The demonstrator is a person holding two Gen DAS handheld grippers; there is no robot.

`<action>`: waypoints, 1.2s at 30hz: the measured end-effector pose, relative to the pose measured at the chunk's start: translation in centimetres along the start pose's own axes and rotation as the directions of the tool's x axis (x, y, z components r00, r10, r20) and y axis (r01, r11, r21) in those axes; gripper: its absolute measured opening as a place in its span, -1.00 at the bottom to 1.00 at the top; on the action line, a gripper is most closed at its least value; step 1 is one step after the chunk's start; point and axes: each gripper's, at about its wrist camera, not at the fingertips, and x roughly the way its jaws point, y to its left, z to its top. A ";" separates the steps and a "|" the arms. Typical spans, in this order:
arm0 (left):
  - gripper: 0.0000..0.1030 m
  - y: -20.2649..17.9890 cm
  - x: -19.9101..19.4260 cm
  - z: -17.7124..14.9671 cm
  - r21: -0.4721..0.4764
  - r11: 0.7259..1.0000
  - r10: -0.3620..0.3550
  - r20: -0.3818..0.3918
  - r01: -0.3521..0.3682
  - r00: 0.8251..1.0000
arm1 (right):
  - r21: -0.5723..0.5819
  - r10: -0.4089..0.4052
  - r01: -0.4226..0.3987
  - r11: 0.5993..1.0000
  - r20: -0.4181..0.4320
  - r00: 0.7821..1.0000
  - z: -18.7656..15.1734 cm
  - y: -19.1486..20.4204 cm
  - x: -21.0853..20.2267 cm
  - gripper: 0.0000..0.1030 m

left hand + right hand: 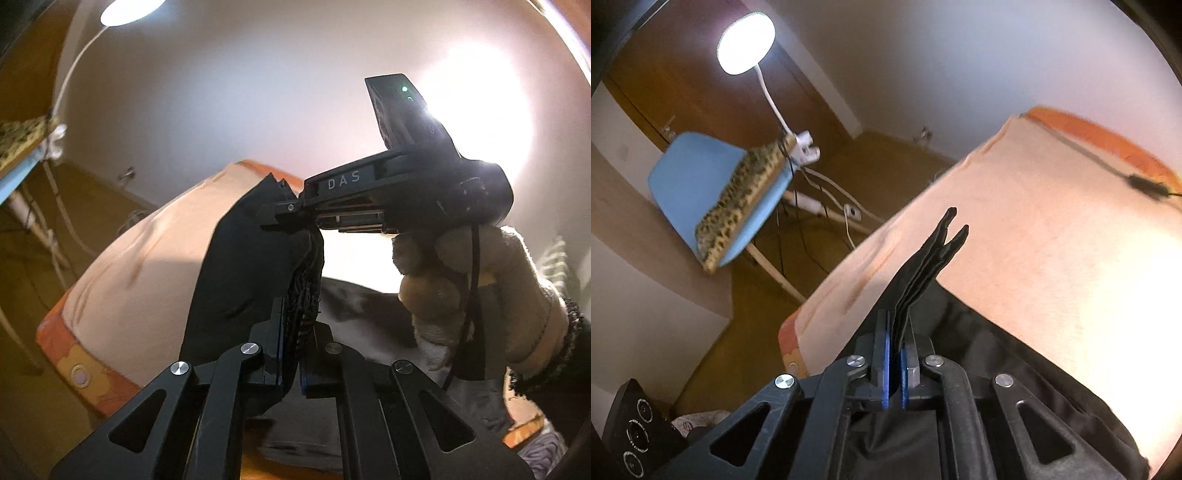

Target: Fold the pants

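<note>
The black pants [236, 280] hang lifted above the peach bed sheet [147, 258]. My left gripper [295, 332] is shut on a bunched edge of the pants, with ribbed fabric between its fingers. My right gripper [284, 210], held by a gloved hand [480, 291], shows in the left wrist view, shut on the pants' upper edge. In the right wrist view, my right gripper [895, 332] is shut on folded black layers of the pants [931, 258] that stick up past its blue pads. More black fabric lies below on the bed sheet [1034, 221].
The bed has an orange patterned edge [85, 365]. A blue chair [701, 177] with a leopard-print cushion [738, 206] stands on the wooden floor beside the bed. A lit white lamp [746, 42] and cables [831, 192] are by the chair. A black cable [1145, 184] lies on the bed.
</note>
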 end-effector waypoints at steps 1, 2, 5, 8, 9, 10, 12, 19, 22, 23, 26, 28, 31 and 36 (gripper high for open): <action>-0.92 -0.8 -0.5 0.3 0.008 1.000 -0.028 0.010 0.028 1.000 | 0.003 0.000 0.000 1.000 0.018 1.000 0.0 0.1 -1.0 -0.98; -0.92 -1.3 -0.9 0.5 0.011 0.999 -0.049 0.015 0.049 0.999 | 0.009 -0.001 0.001 1.000 0.039 0.999 0.0 0.2 -2.1 -0.98; -0.92 -3.2 -2.2 1.3 0.010 0.990 -0.138 0.034 0.138 0.990 | 0.008 -0.015 0.014 1.000 0.103 0.995 -0.4 0.5 -5.9 -0.98; -0.92 -5.2 -3.3 2.0 0.024 0.977 -0.213 0.051 0.212 0.976 | 0.017 -0.028 0.026 1.000 0.159 0.987 -0.9 0.6 -9.7 -0.98; -0.92 -6.0 -3.7 2.1 0.034 0.972 -0.235 0.054 0.233 0.970 | 0.018 -0.035 0.032 0.999 0.177 0.984 -1.1 0.6 -11.0 -0.98; -0.92 -6.5 -4.1 2.1 0.042 0.966 -0.256 0.054 0.253 0.965 | 0.018 -0.043 0.040 0.999 0.194 0.980 -1.4 0.5 -12.2 -0.98; -0.92 -8.4 -4.3 2.0 0.059 0.953 -0.300 0.046 0.297 0.953 | 0.023 -0.065 0.062 0.998 0.223 0.973 -2.3 0.2 -14.7 -0.98; -0.92 -14.4 -3.2 -0.6 0.135 0.908 -0.393 -0.058 0.397 0.918 | 0.099 -0.158 0.136 0.986 0.259 0.953 -7.2 -2.5 -20.6 -0.98; -0.92 -16.9 -2.2 -2.4 0.161 0.886 -0.420 -0.121 0.435 0.900 | 0.136 -0.196 0.166 0.977 0.253 0.947 -9.8 -4.3 -22.3 -0.98; -0.92 -17.5 -2.0 -2.8 0.166 0.881 -0.425 -0.135 0.443 0.895 | 0.150 -0.214 0.181 0.972 0.249 0.945 -10.8 -5.0 -22.8 -0.98; -0.92 -19.9 -1.1 -4.5 0.193 0.858 -0.441 -0.195 0.475 0.876 | 0.181 -0.254 0.214 0.960 0.240 0.937 -13.6 -6.7 -24.0 -0.98; -0.92 -21.5 -0.3 -6.0 0.214 0.840 -0.448 -0.243 0.498 0.860 | 0.209 -0.272 0.226 0.952 0.232 0.934 -15.5 -7.9 -24.7 -0.98; -0.92 -23.5 1.0 -8.1 0.242 0.816 -0.447 -0.310 0.524 0.839 | 0.245 -0.308 0.254 0.936 0.219 0.926 -18.2 -9.4 -25.3 -0.98; -0.92 -25.4 3.7 -10.5 0.262 0.799 -0.422 -0.398 0.542 0.815 | 0.300 -0.356 0.294 0.907 0.175 0.918 -22.5 -12.4 -26.2 -0.98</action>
